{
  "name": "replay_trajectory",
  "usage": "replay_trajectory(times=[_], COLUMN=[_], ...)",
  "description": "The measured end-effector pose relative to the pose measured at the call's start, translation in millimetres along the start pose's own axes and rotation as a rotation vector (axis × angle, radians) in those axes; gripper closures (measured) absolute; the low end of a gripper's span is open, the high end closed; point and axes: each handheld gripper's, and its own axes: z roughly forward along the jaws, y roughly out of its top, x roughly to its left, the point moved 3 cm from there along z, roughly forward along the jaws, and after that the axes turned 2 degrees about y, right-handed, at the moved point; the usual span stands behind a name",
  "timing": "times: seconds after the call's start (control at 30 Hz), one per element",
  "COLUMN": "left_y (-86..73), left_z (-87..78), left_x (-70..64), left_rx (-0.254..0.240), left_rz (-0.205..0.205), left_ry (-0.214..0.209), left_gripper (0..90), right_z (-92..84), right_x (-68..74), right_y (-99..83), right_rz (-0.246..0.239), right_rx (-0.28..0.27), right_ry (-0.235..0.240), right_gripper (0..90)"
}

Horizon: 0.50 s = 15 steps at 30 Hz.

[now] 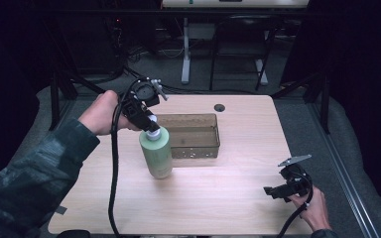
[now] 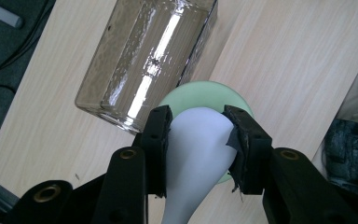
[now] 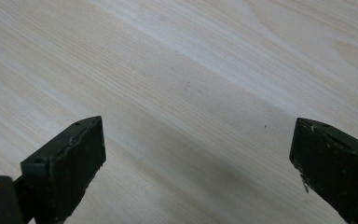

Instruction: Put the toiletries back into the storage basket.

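A pale green bottle (image 1: 157, 154) with a white cap (image 1: 152, 133) is left of the table's middle, leaning slightly. I cannot tell whether its base touches the wood. My left gripper (image 1: 151, 124) comes down from above and is shut on that cap. In the left gripper view the black jaws press both sides of the white cap (image 2: 198, 154), with the green bottle shoulder (image 2: 205, 91) beneath my left gripper (image 2: 199, 128). My right gripper (image 1: 274, 191) rests low at the table's near right corner, open. Bare wood shows between the jaws of my right gripper (image 3: 196, 154).
A clear rectangular plastic bin (image 1: 217, 144) stands just right of the bottle, and its wall (image 2: 121, 70) lies close beyond the cap. A round cable hole (image 1: 220, 107) sits near the table's far edge. The left gripper's black cable (image 1: 113, 173) trails across the near left of the table.
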Motion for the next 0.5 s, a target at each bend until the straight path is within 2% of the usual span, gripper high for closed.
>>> replay_trajectory(times=[0.23, 0.37, 0.43, 0.5], left_y=[1.8, 1.3, 1.0, 0.8], left_z=[-10.1, -16.6, -20.4, -22.4], left_x=[1.1, 1.6, 2.8, 3.2], left_rx=[0.028, 0.028, 0.031, 0.029], left_rz=[0.005, 0.001, 0.001, -0.001], left_ry=[0.000, 0.007, 0.011, 0.011], left_gripper=[62.7, 62.7, 62.7, 62.7], right_z=[1.6, 3.2, 4.4, 4.7], right_x=[-0.6, 0.0, -0.1, 0.0], right_y=[1.1, 1.4, 1.3, 1.3], right_rz=[-0.005, -0.014, -0.030, -0.028], right_rx=[0.001, 0.009, 0.018, 0.019], right_ry=[-0.004, -0.016, -0.038, -0.035], right_gripper=[1.7, 1.4, 1.3, 1.1])
